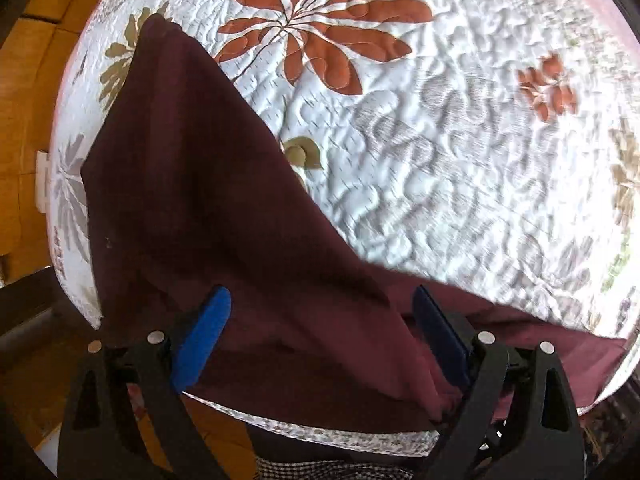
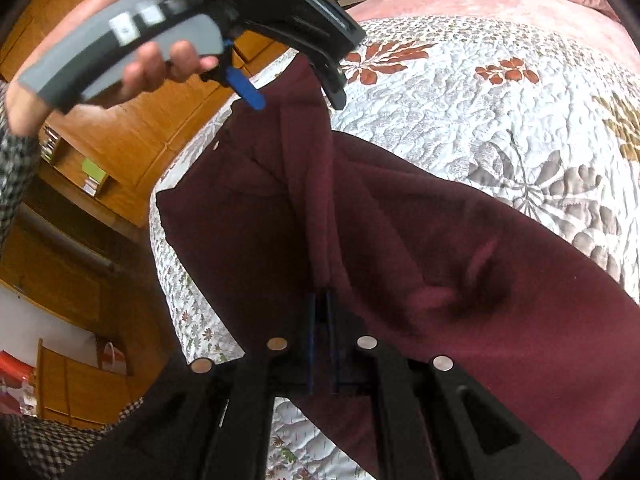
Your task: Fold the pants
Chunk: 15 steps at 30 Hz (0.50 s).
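Dark maroon pants (image 1: 208, 208) lie partly on a quilted floral bedspread (image 1: 440, 152). My left gripper (image 1: 320, 300) is open, its blue fingers (image 1: 208, 320) spread wide with pants fabric lying between and over them. In the right wrist view the pants (image 2: 460, 260) drape across the bed. My right gripper (image 2: 320, 300) is shut on a fold of the pants, its blue pads pressed together on the fabric. The left gripper (image 2: 298, 100) shows at the top of that view, held by a hand over the pants' far end, fingers apart.
The bedspread (image 2: 500, 120) covers a bed with a pink blanket (image 2: 480, 4) at its far end. Wooden cabinets and shelves (image 2: 120, 152) stand beyond the bed's left edge. The person's checkered sleeve (image 2: 16, 184) is at the left.
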{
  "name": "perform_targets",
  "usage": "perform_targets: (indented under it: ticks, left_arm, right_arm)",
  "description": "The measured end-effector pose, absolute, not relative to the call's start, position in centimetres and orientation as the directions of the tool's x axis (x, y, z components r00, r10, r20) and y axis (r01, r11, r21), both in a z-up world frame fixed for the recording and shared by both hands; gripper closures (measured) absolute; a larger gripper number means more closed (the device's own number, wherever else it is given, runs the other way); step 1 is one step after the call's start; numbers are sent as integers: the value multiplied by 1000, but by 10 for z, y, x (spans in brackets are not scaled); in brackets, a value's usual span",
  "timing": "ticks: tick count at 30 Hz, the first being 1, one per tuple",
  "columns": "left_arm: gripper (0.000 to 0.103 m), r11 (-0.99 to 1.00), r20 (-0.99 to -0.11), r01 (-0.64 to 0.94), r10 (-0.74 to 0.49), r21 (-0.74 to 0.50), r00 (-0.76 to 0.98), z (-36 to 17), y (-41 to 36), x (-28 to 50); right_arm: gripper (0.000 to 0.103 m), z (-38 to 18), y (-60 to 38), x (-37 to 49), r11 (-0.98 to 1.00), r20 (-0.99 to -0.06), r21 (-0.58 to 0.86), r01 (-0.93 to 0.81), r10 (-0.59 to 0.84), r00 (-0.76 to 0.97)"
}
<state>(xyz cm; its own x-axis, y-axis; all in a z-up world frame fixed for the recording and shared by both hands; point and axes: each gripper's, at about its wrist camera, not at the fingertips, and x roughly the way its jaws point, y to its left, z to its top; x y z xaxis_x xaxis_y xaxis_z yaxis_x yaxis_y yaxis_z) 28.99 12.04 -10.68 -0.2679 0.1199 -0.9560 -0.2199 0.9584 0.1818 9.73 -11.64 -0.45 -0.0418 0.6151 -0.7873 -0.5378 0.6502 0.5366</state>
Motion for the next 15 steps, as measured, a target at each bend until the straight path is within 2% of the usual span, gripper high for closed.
perform_targets:
  ticks: [7, 9, 10, 11, 12, 14, 15]
  left_arm:
    - [10, 929, -886, -193, 216, 316, -410, -144, 123, 296]
    - [15, 919, -893, -232, 209, 319, -399, -141, 126, 295]
    - [27, 917, -896, -237, 214, 322, -390, -140, 128, 294]
    - [35, 919, -900, -237, 211, 316, -381, -139, 130, 293]
    - [39, 924, -911, -246, 190, 292, -367, -136, 133, 290]
    - [56, 928, -927, -276, 147, 250, -346, -132, 142, 283]
    - [61, 924, -936, -302, 130, 234, -327, -126, 148, 278]
  right_arm:
    - [98, -5, -125, 102, 653, -772, 558, -512, 635, -31]
    - [98, -6, -126, 102, 654, -772, 556, -512, 635, -28]
    - [98, -6, -127, 102, 656, -774, 554, -512, 633, -26]
    - [98, -7, -128, 102, 658, -775, 553, -510, 632, -25]
    - [98, -7, -130, 102, 660, -773, 556, -506, 633, -24]
    - [98, -8, -133, 104, 664, -770, 561, -493, 637, -18]
    - [98, -8, -135, 104, 666, -769, 564, -487, 640, -15]
